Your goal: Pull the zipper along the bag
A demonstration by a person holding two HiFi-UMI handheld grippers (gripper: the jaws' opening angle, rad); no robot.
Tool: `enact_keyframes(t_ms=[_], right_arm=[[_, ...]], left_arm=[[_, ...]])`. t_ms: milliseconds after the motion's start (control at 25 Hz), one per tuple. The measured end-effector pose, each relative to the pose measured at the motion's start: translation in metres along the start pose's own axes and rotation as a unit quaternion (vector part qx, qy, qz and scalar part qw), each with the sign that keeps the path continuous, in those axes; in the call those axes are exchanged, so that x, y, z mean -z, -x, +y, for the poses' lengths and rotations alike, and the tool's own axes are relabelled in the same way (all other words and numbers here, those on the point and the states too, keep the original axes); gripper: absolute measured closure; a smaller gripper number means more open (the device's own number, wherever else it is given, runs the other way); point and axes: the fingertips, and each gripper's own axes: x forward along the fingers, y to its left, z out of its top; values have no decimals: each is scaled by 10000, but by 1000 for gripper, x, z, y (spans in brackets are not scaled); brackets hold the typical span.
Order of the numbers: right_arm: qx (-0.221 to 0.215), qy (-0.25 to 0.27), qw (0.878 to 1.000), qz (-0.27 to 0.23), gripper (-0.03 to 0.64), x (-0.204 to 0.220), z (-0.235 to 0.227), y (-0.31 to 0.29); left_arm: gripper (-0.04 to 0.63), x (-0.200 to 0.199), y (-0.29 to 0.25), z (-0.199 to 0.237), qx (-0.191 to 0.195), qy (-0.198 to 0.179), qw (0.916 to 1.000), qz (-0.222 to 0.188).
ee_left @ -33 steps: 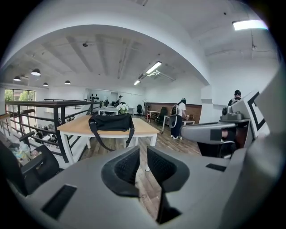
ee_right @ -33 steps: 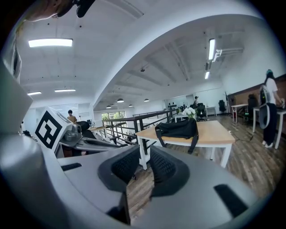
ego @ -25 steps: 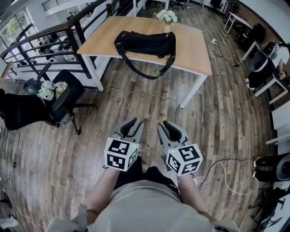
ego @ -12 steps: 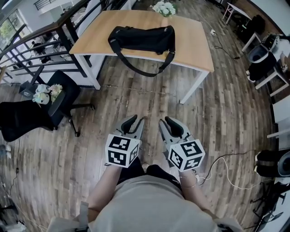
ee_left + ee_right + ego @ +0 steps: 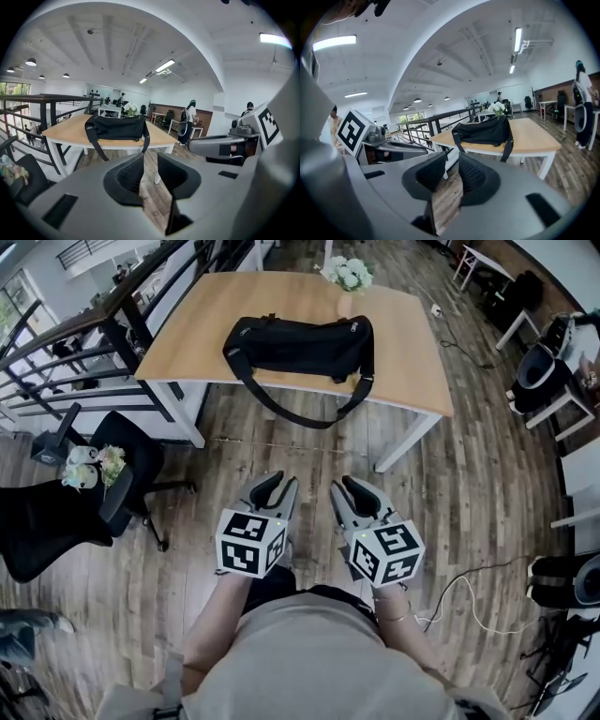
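Well beyond left hand-held gripper (image 5: 280, 487), bag (image 5: 300, 345)

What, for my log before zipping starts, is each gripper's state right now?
Left gripper: open, holding nothing.
Right gripper: open, holding nothing.

Black duffel bag (image 5: 298, 346) lying lengthwise on wooden table (image 5: 187, 343), strap (image 5: 323, 416) overhanging front edge.

bag (image 5: 298, 345): one
wooden table (image 5: 405, 338): one
flower bunch (image 5: 345, 274): one
grippers: two, the left gripper (image 5: 281, 482) and the right gripper (image 5: 343, 485)
marker cubes (image 5: 249, 542): two
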Motion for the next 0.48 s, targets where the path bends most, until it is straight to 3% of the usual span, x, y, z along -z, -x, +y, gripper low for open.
enact_keyframes(t_ms=[480], right_arm=[[279,-375,9989,1,538,-20,-22,-65]], left_arm=[[506,-28,-51,53,391,-51,9991,133]])
